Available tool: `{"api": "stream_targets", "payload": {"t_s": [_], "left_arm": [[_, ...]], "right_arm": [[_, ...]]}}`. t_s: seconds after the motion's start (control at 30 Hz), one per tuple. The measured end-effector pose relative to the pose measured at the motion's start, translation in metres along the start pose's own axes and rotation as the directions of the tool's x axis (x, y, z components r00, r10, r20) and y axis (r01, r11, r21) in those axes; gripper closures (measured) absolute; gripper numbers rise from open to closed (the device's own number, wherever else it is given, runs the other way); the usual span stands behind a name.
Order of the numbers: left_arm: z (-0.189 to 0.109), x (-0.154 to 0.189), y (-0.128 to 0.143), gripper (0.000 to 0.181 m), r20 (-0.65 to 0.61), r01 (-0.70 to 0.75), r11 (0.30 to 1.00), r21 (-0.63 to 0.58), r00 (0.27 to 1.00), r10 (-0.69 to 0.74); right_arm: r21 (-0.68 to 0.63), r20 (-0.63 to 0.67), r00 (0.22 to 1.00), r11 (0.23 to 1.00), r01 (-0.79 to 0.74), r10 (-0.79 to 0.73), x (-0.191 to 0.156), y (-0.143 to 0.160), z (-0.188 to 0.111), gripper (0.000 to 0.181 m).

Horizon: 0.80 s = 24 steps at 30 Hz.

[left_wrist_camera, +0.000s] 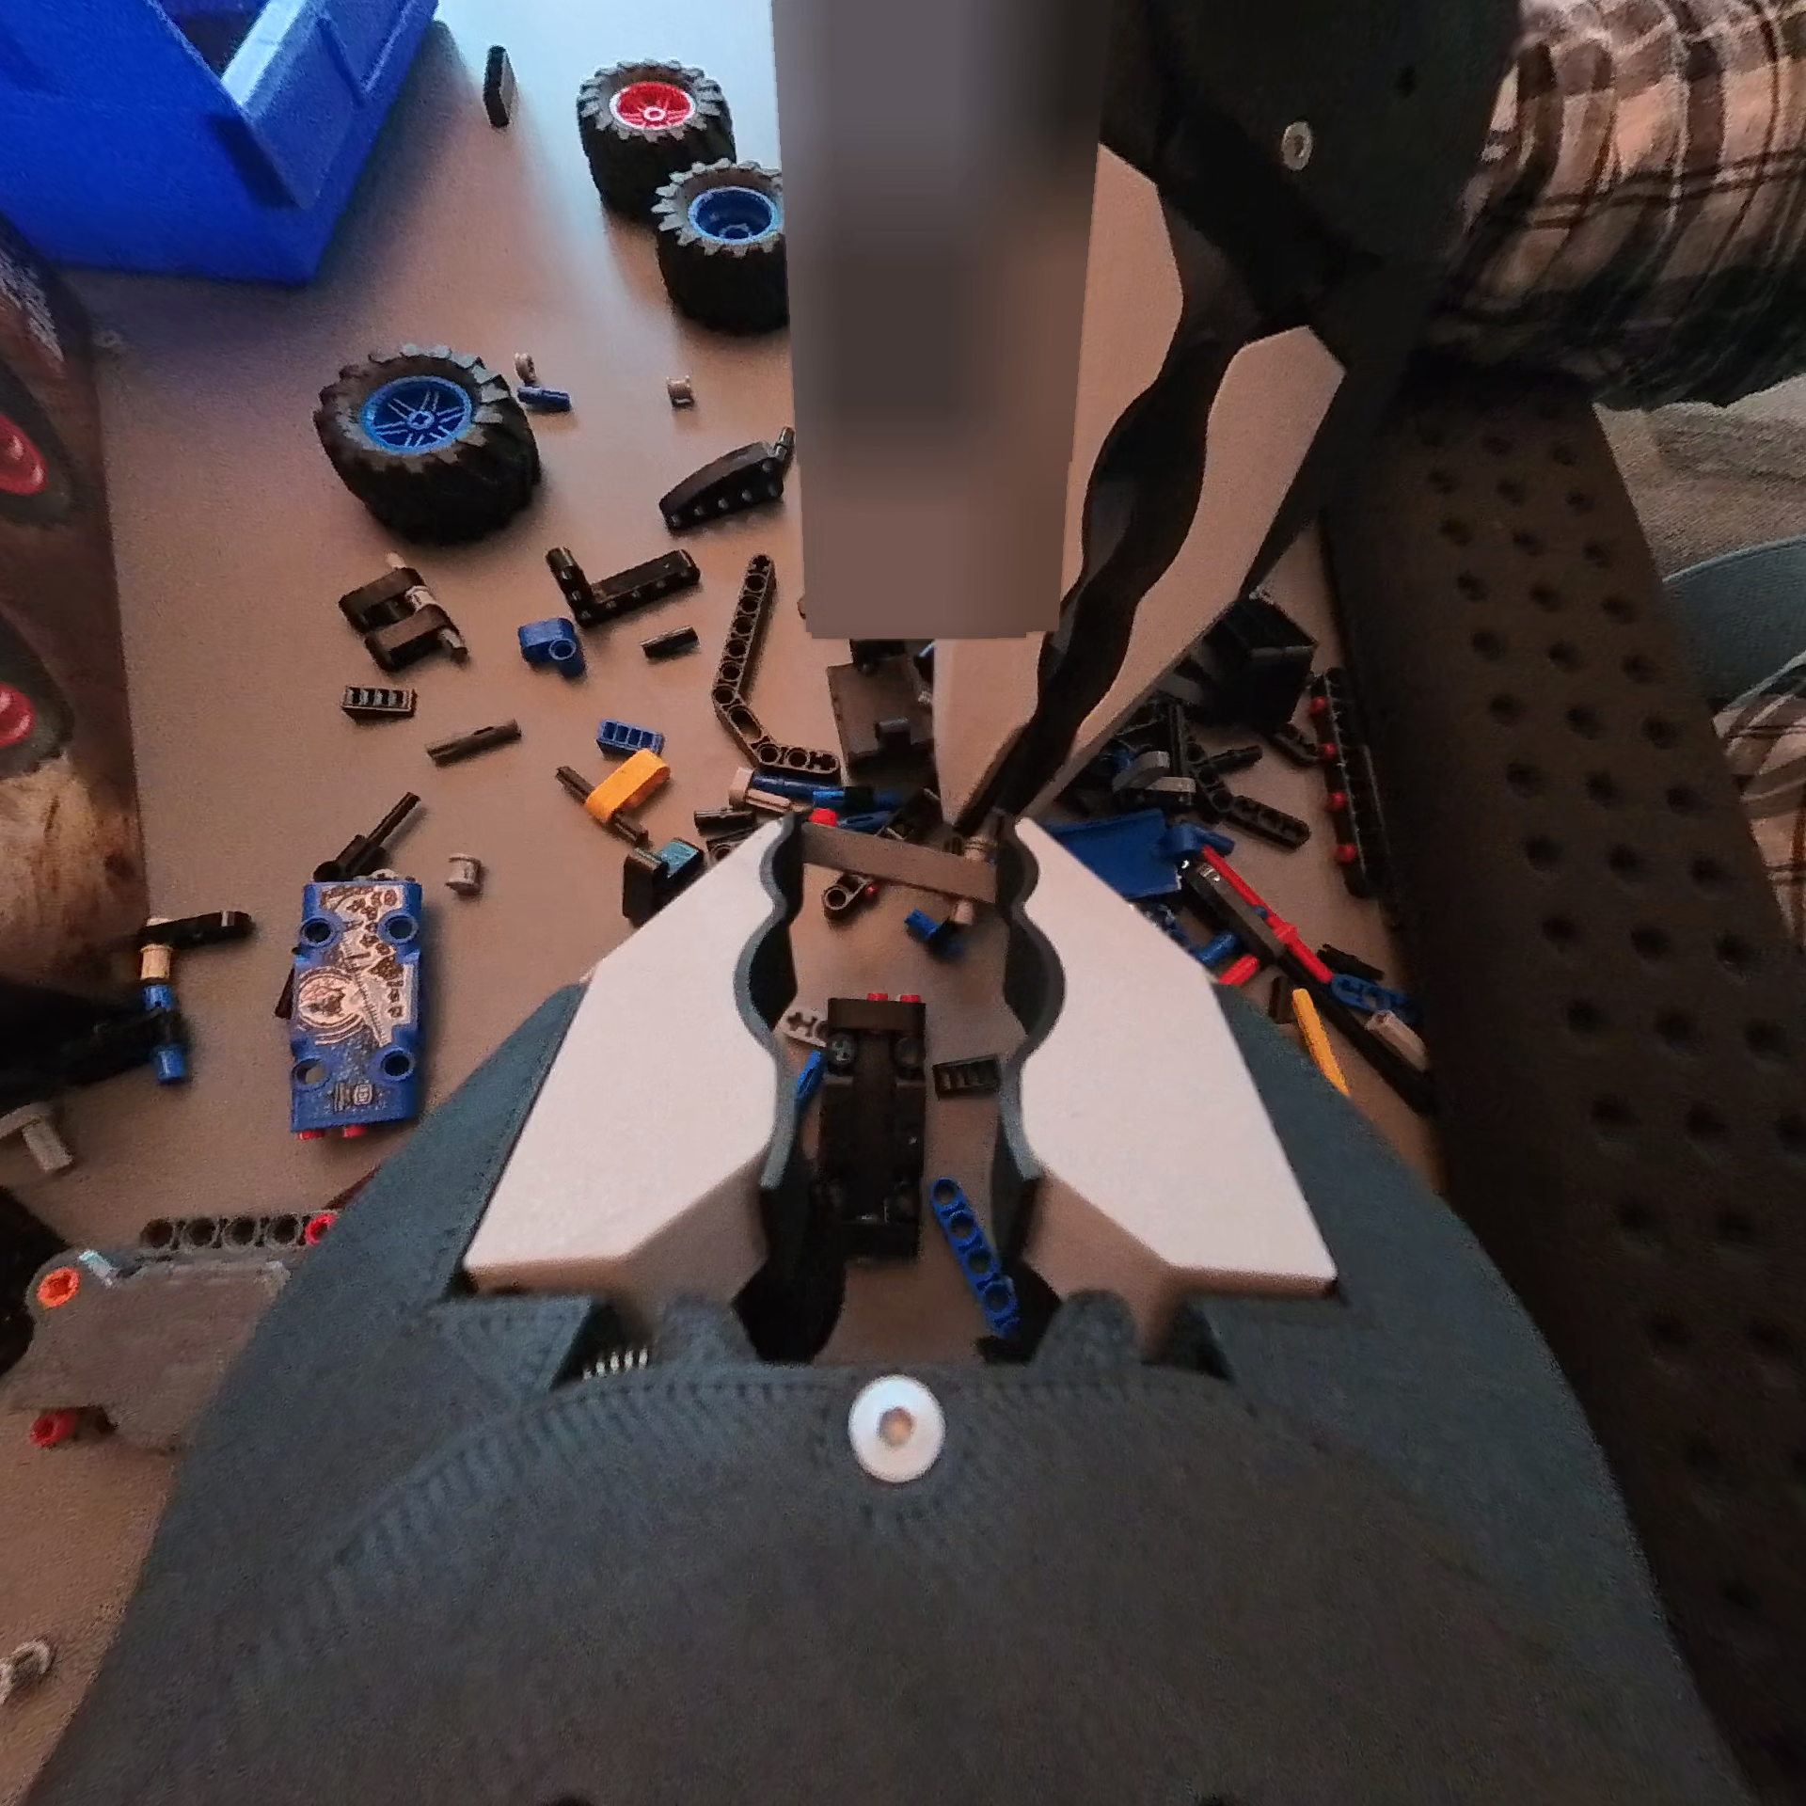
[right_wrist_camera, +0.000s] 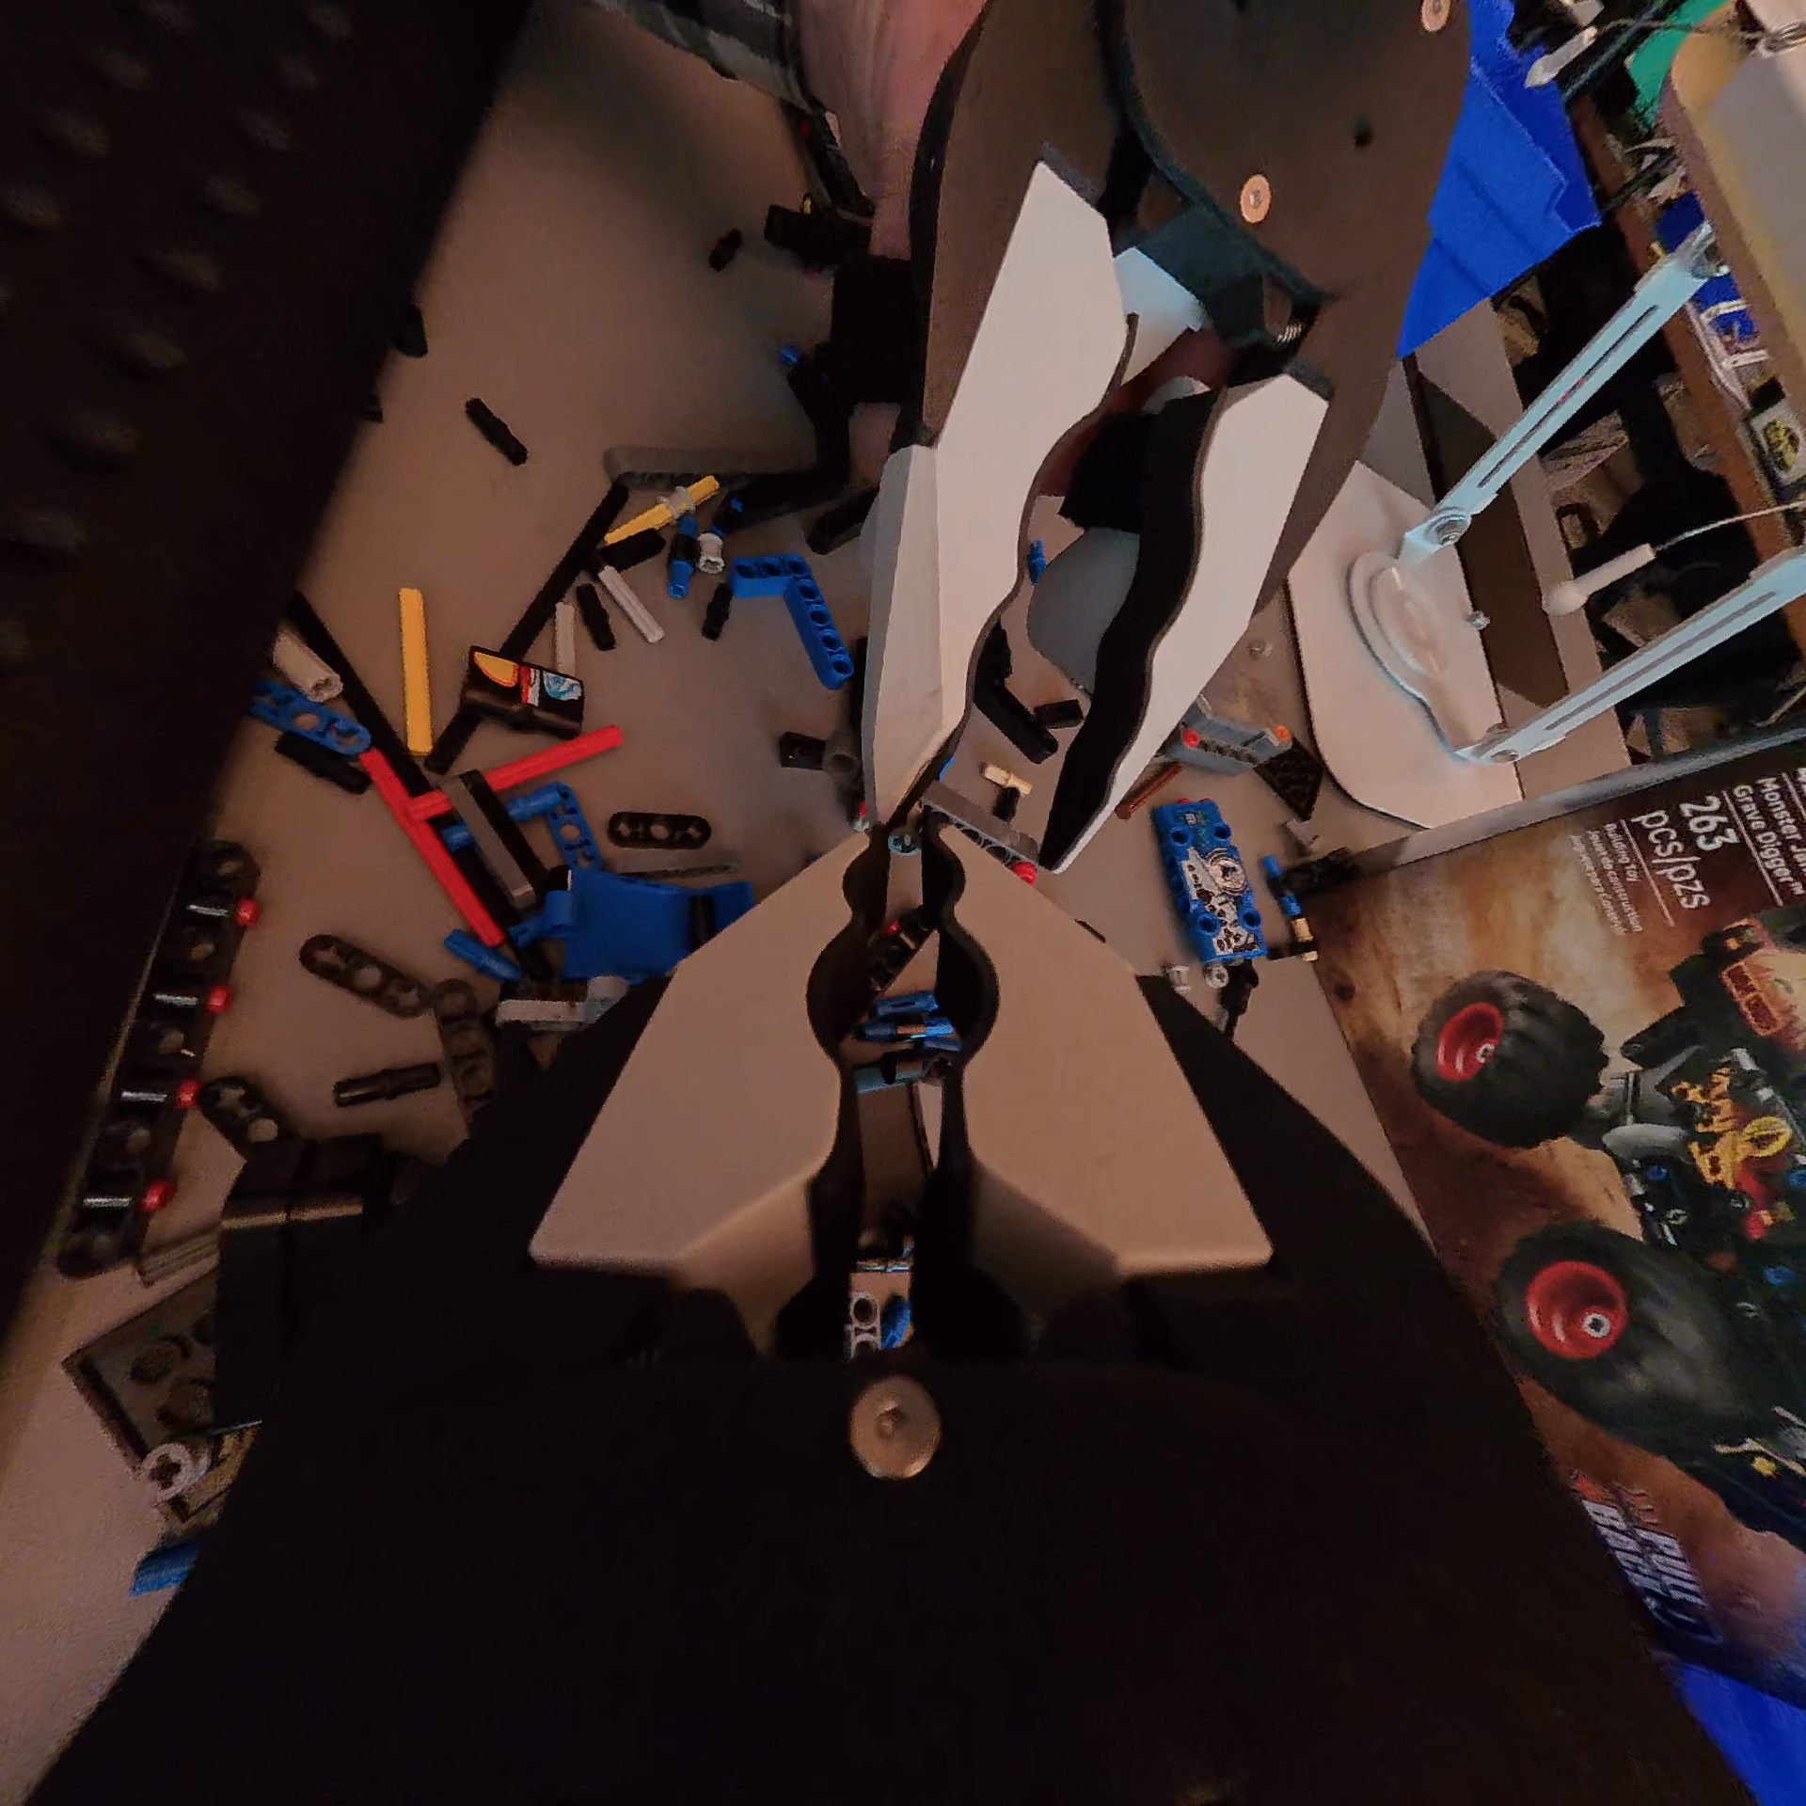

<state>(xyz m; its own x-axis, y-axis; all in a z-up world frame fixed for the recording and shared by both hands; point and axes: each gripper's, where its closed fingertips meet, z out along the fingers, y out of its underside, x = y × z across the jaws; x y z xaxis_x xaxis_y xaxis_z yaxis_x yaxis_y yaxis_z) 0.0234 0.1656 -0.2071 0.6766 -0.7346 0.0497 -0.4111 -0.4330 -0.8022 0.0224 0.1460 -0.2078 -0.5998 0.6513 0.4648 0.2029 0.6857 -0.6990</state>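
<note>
Left gripper [left_wrist_camera: 899,860] is pinching a grey beam [left_wrist_camera: 894,868] mid-table; right gripper [right_wrist_camera: 904,840], jaws pressed together, is nipping its pin [right_wrist_camera: 899,842]; loose parts [left_wrist_camera: 625,782] are lying scattered.

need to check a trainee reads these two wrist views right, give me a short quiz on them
1. True or false: the left gripper holds a grey beam across its fingertips.
2. The wheel nearest the bin has a hub that is: a) red b) blue c) yellow
3. Do the right gripper's jaws stand wide open or nearly closed?

Key: 1 true. 2 a. 3 nearly closed, at the beam's end.
</note>
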Motion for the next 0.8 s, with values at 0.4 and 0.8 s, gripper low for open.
{"api": "stream_targets", "payload": {"t_s": [0.4, 0.8], "left_arm": [[-0.003, -0.003, -0.012, 0.156, 0.246, -0.427, 0.896, -0.123, 0.861, 0.445], [-0.022, -0.001, -0.04, 0.177, 0.283, -0.391, 0.919, 0.058, 0.889, 0.36]], "right_arm": [[0.162, 0.062, 0.96, 0.946, -0.279, 0.273, 0.019, -0.01, -0.018, 0.177], [0.258, 0.029, 0.957, 0.922, -0.287, 0.29, 0.034, -0.021, -0.042, 0.178]]}}
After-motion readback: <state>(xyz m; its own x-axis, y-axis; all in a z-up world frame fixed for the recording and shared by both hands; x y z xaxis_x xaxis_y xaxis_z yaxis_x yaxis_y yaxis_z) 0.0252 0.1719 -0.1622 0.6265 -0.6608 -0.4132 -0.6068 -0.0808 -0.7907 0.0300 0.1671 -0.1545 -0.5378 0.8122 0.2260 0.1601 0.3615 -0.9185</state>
